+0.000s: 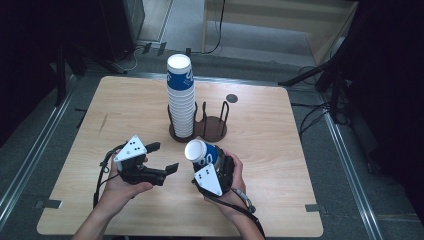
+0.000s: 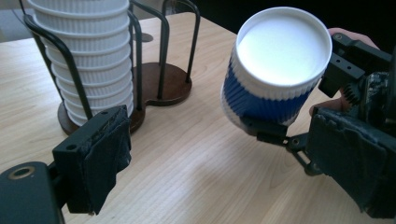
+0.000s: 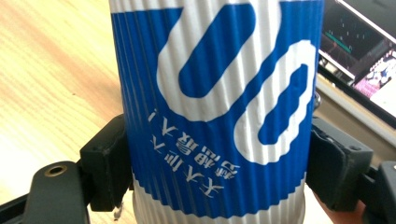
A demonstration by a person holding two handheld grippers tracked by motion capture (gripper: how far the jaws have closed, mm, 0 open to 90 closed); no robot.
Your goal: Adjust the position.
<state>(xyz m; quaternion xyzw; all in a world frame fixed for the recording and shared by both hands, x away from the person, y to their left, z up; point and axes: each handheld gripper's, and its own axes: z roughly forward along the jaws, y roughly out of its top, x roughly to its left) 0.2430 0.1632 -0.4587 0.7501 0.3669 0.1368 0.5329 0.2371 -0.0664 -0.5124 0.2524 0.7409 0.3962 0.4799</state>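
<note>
A blue-and-white ribbed paper cup [image 1: 202, 151] is held tilted above the table's near middle, my right gripper [image 1: 214, 161] shut on its sides. In the right gripper view both pads [image 3: 105, 163] press the cup [image 3: 215, 93], whose print reads upside down. In the left gripper view the cup [image 2: 280, 56] turns a white round end toward the camera. My left gripper [image 1: 163, 157] is open to the cup's left, apart from it, with nothing between its jaws. A tall stack of like cups [image 1: 181, 100] stands in one side of a dark wire rack [image 1: 212, 127]; the stack [image 2: 84, 56] is at upper left.
The rack's other bay [image 2: 163, 84] has bare wire posts. A small dark disc [image 1: 231, 98] lies on the wooden table [image 1: 280, 150] behind the rack. Cables and stand legs lie on the floor beyond the far edge. A screen [image 3: 359, 51] glows behind the cup.
</note>
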